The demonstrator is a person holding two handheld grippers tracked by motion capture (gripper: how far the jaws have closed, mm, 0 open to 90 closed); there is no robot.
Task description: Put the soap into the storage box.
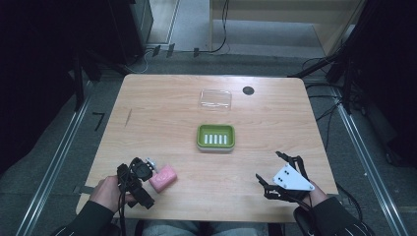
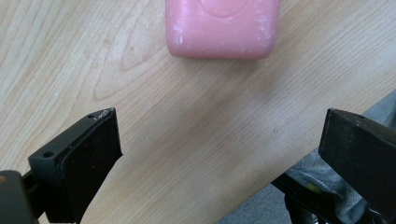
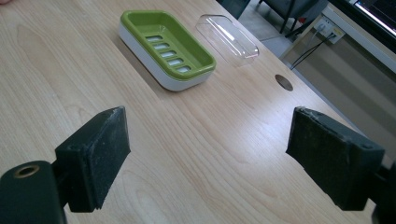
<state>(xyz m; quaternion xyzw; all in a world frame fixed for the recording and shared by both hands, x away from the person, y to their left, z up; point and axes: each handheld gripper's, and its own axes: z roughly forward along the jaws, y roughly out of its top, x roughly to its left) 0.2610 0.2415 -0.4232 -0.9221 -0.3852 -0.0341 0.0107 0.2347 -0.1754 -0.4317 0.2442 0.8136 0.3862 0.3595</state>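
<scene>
Lying near the lower left of the high view, the pink soap bar [image 1: 163, 179] sits flat on the worktop [image 1: 162, 113] just beside the left tool [image 1: 145, 173], whose jaws stand wide apart with nothing between them. In the left gripper view the bar [image 2: 223, 28] fills the top centre, ahead of the parted jaws and not yet between them. It looks like a solid, rounded block: stiff, moderately light, with smooth faces and curved corners that could slide out of a loose pinch, and a surface that a hard squeeze might dent. The flat long sides seem the safest place to close on, squarely across the middle. At the lower right of the high view, the right tool [image 1: 273, 169] is also fully open and empty. The green soap dish [image 1: 216, 137] waits at the centre, the clear lid [image 1: 215, 99] above it.
</scene>
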